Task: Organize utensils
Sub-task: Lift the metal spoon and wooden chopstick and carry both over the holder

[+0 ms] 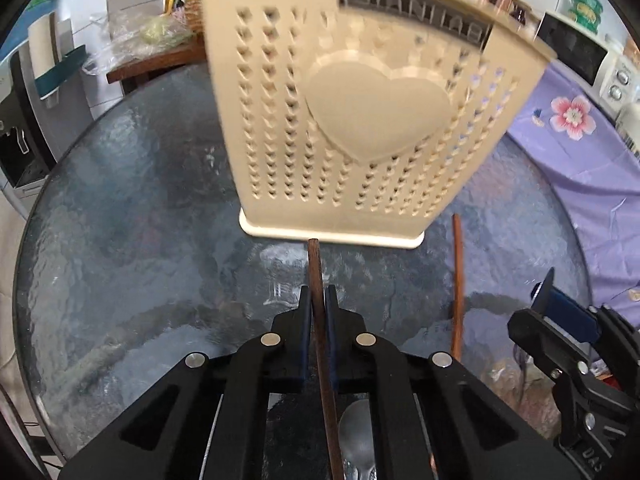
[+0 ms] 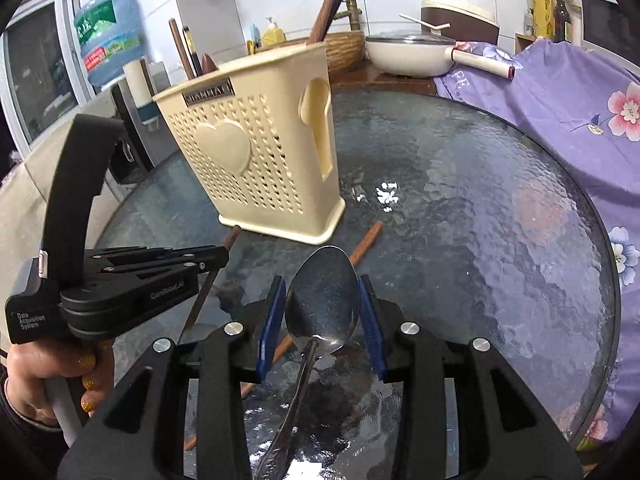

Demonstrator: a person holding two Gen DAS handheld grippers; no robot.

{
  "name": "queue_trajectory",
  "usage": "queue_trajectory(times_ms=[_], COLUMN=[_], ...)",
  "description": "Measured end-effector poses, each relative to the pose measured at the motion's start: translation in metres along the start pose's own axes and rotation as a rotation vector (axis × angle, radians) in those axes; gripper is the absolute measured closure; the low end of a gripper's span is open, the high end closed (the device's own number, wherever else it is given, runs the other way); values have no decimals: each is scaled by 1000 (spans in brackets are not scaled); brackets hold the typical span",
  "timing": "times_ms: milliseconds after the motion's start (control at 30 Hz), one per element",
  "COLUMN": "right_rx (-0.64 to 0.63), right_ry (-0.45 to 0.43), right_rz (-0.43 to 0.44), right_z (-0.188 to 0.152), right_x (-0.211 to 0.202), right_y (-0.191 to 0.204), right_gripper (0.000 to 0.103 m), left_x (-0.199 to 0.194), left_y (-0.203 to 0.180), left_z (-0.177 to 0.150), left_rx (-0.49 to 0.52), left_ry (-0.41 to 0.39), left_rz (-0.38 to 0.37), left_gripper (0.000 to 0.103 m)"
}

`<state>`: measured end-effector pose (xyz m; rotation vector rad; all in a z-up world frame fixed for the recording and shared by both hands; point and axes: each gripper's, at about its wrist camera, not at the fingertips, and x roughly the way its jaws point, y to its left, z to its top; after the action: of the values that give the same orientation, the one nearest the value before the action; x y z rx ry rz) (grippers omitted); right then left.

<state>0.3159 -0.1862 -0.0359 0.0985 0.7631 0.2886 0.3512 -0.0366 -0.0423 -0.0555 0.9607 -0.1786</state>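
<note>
Pinching a dark chopstick [image 1: 319,320] in our left tongs [image 1: 316,300], we clasp a metal spoon [image 2: 322,300] in our right tongs [image 2: 323,312]; the cream holder [image 2: 256,152] stands on the glass tabletop [image 2: 480,240] just beyond.

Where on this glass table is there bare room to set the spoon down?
The glass table is bare between the cream utensil holder and the purple floral cloth. Left of the holder is bare too. In front of the holder it's crowded with chopsticks and both hand-held grippers.
</note>
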Motion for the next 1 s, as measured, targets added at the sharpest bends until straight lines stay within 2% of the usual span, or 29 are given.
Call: queue_trajectory(times_ms=[333, 500, 733, 1000], right_rx=[28, 1, -24, -37], right_ry=[-76, -123, -147, -135], right_rz=[105, 116, 111, 138], right_z=[14, 24, 35, 50], right_x=[-22, -41, -59, -69], right_y=[-2, 4, 12, 19], right_gripper=[66, 66, 66, 66], left_x=[-76, -110, -140, -168], left_y=[13, 11, 10, 6], left_z=[10, 5, 6, 10], left_rx=[-46, -53, -42, -14], left_ry=[-199, -272, -342, -400], left_rz=[-50, -69, -71, -74], left_gripper=[97, 97, 97, 97])
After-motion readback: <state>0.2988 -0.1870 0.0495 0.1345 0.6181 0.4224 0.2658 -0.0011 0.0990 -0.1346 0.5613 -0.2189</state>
